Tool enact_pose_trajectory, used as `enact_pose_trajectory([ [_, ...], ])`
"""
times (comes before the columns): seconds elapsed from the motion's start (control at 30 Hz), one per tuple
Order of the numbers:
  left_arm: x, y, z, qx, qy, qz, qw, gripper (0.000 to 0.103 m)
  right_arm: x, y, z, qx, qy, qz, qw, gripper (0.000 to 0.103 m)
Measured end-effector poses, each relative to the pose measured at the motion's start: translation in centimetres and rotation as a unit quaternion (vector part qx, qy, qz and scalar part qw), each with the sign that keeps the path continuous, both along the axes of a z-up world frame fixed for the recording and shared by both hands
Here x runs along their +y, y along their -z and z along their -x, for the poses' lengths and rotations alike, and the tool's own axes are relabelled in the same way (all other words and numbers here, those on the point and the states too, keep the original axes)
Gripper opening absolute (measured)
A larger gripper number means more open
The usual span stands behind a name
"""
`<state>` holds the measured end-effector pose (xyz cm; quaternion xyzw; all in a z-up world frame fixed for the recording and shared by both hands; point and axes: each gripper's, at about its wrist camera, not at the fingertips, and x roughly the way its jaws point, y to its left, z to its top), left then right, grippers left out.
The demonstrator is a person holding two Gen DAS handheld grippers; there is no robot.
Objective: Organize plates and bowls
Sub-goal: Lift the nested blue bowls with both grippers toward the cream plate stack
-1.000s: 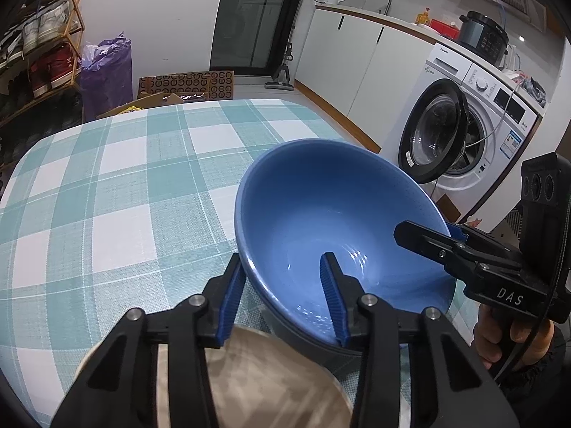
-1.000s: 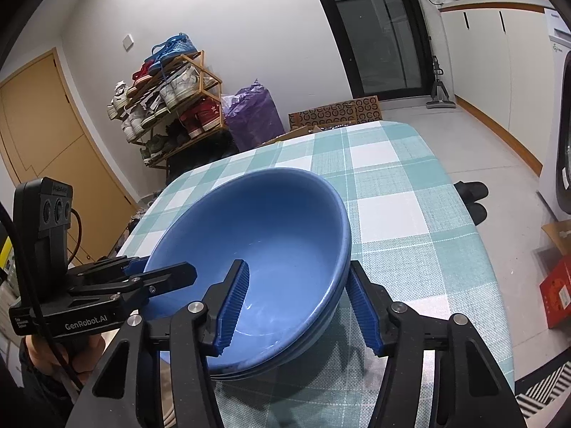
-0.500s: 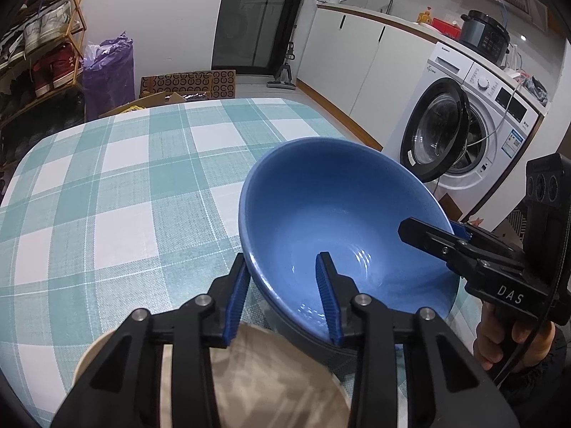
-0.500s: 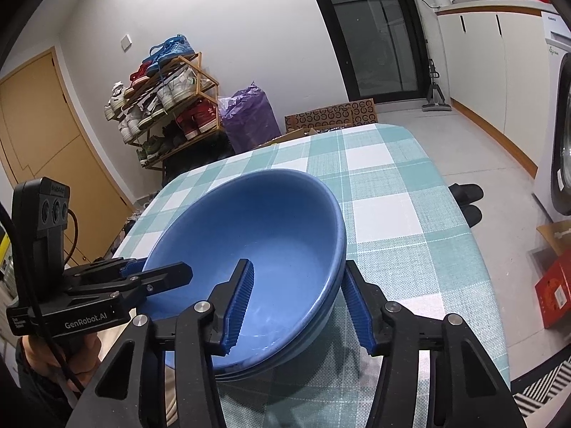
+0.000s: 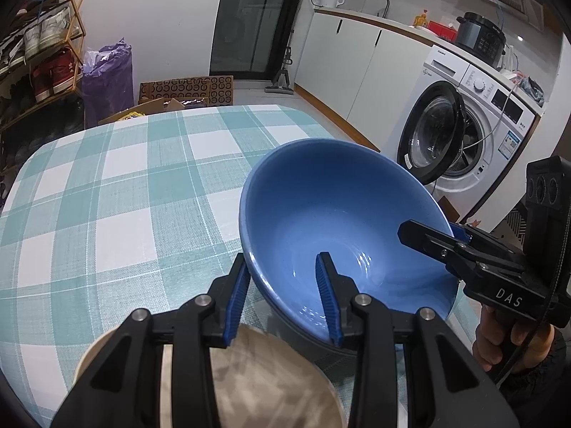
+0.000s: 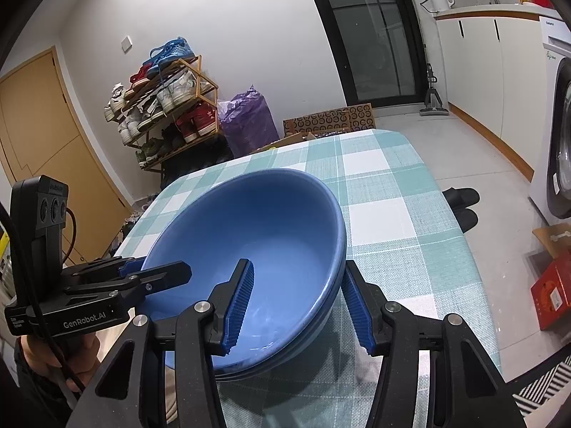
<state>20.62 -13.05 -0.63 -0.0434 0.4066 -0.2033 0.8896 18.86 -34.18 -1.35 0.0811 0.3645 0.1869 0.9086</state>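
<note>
The blue bowl (image 5: 342,228), right of centre in the left wrist view on the checked tablecloth (image 5: 117,192), is straddled at opposite rims by both grippers. The left gripper (image 5: 282,297) is clamped on the near rim; the right gripper (image 6: 299,306) spans the stacked rims, its pad contact unclear. Both should be raised evenly so the bowl is kept level.

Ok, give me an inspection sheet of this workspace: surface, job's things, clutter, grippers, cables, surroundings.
Surface: teal-and-white checked tablecloth, lying flat.
Job's things: glossy round blue bowl, seemingly nested in a second blue bowl; round beige plate beside it, below the left gripper.
Clutter: nothing seen.
Grippers: left gripper and right gripper straddle opposite rims of the bowl; jaws have just been closing; firm grip unclear.
Cables: black cable trails from each handle.
Surroundings: white washing machine, door open; wooden shoe rack; purple bag.
</note>
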Motion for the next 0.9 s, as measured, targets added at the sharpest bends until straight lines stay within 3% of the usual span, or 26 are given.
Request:
enact_pose_trajectory([
  [0.9,-0.4,-3.2,3.6,-0.029,0.001,0.004,0.9996,0.037,-0.8,-3.8,3.8,-0.036,0.011,-0.012,0.999,0.053],
])
